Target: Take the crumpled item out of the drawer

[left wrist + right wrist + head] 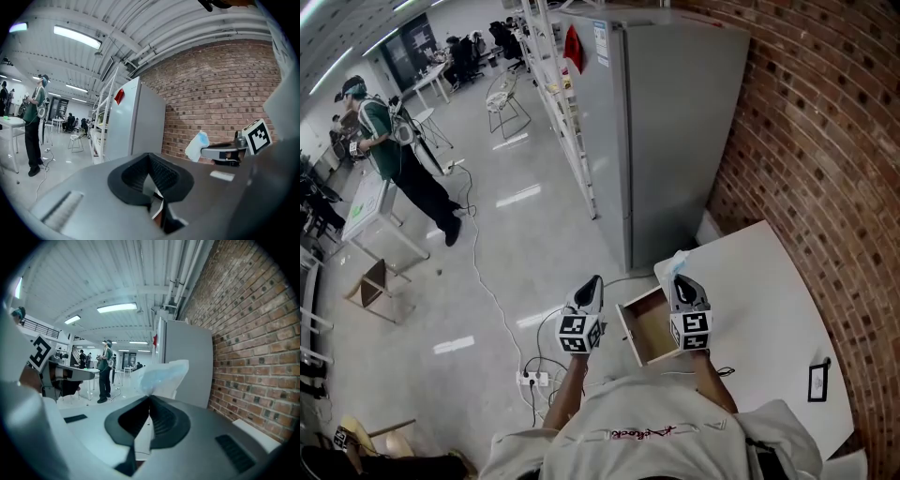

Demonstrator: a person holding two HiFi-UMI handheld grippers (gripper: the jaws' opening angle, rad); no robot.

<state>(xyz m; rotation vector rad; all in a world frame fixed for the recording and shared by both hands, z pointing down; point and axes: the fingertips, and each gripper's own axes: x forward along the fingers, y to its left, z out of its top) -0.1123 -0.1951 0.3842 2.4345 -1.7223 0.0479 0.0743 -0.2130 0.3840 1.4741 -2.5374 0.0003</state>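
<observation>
Right tool [680, 278] pressed together on a thin edge of the wad [161, 376]; most of the wad stands free beyond its tips, clear of the drawer [652, 328]. Left tool [150, 157] pressed together, nothing between its jaws.

Risks, as we judge them: the pinch takes little material, so a quick swing could pull the wad loose; it would fall into the open drawer just below the right tool, or onto the surface [769, 300]. The drawer juts out between the two tools; a low pass of either tool could knock its front.

Room: the fridge [675, 141] stands ahead of the right tool, near; the brick wall [825, 141] lies right of it, past the surface. Bare surface to the right of the right tool is the free side; open floor lies left of the left tool.
</observation>
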